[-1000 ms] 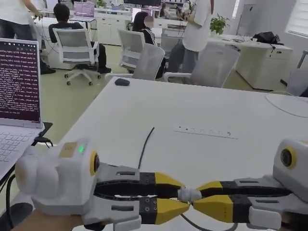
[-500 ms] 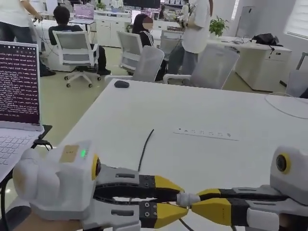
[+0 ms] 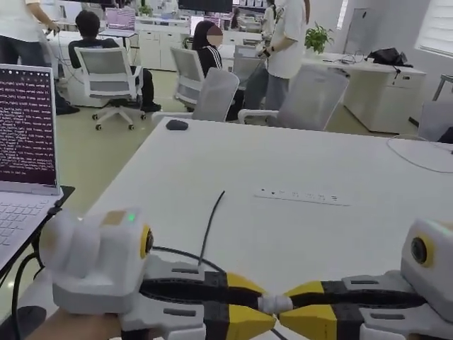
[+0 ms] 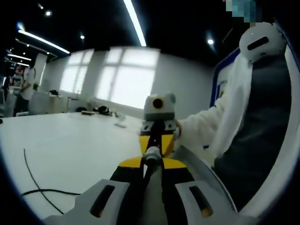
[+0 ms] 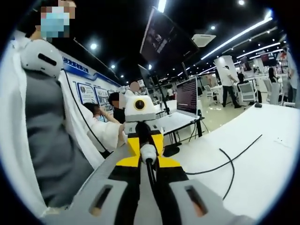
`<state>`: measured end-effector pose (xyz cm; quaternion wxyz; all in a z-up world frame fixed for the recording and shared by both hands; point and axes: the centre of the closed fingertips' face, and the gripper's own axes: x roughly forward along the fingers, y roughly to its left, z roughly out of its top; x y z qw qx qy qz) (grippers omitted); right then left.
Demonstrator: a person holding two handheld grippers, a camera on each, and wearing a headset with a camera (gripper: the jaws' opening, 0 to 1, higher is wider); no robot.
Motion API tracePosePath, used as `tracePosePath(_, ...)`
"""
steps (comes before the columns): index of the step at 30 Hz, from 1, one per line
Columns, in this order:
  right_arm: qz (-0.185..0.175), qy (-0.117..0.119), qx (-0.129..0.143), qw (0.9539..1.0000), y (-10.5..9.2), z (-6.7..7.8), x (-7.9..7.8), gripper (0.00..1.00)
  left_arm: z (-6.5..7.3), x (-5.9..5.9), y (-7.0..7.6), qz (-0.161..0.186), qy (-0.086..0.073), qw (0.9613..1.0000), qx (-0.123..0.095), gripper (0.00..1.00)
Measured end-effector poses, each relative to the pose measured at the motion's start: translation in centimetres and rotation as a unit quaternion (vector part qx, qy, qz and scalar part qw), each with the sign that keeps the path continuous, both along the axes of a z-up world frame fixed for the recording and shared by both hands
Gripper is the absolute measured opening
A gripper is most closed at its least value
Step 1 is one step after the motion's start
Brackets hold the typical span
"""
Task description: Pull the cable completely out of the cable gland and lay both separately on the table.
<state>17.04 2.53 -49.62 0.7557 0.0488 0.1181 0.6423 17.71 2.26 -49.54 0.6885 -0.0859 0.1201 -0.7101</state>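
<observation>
A small white cable gland hangs above the white table, caught between two yellow-tipped grippers that meet tip to tip. My left gripper comes in from the left and is shut on the gland. My right gripper comes in from the right, shut on the thin black cable just behind the gland. The rest of the cable lies slack on the table and curls back under the left gripper. It also trails over the tabletop as a loose cable loop.
An open laptop stands at the left, past the table's edge. A white power strip lies mid-table, and a dark mouse sits at the far corner. Office chairs and several people are beyond the table.
Both grippers remain tip to tip on the gland, with no gap opened between them. The head view has tilted a little, and the left hand sits slightly further right.
</observation>
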Motion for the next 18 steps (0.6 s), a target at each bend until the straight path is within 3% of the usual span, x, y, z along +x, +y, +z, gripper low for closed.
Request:
tracePosePath(1,0.003,-0.021,0.001,0.9998,0.10,0.22,0.05,0.08,-0.01,0.07,0.09,-0.002,0.019,0.9998,-0.001,0.14)
tracePosePath(3,0.007,-0.033,-0.002,0.9994,0.17,0.37,-0.10,0.09,0.14,0.17,0.17,-0.008,0.023,0.9997,-0.005,0.14)
tracePosePath(5,0.011,-0.069,-0.011,0.9975,0.19,0.49,-0.09,0.09,0.25,0.17,0.16,-0.009,0.024,0.9996,-0.006,0.14)
tracePosePath(8,0.015,-0.122,-0.029,0.9920,0.22,0.41,-0.14,0.09,0.17,0.04,0.12,-0.014,0.034,0.9993,-0.003,0.14)
tracePosePath(9,0.017,-0.152,-0.038,0.9876,0.26,0.35,-0.16,0.09,0.06,0.02,0.12,-0.016,0.043,0.9990,-0.002,0.14)
tracePosePath(11,0.021,-0.175,-0.051,0.9830,0.30,0.10,-0.25,0.09,-0.15,0.00,0.11,-0.017,0.047,0.9988,-0.001,0.14)
tracePosePath(15,0.022,-0.166,-0.047,0.9848,0.32,0.13,-0.33,0.10,-0.10,-0.13,0.08,-0.018,0.042,0.9990,-0.003,0.14)
tracePosePath(16,0.018,-0.162,-0.044,0.9856,0.33,0.17,-0.24,0.10,0.07,-0.12,0.05,-0.015,0.029,0.9995,-0.005,0.14)
tracePosePath(17,0.008,-0.138,-0.038,0.9897,0.28,0.22,-0.10,0.11,0.21,-0.01,0.05,-0.012,0.013,0.9998,-0.006,0.14)
tracePosePath(18,0.006,-0.092,-0.022,0.9955,0.27,0.43,-0.11,0.11,0.59,-0.04,0.03,-0.013,-0.012,0.9998,-0.013,0.14)
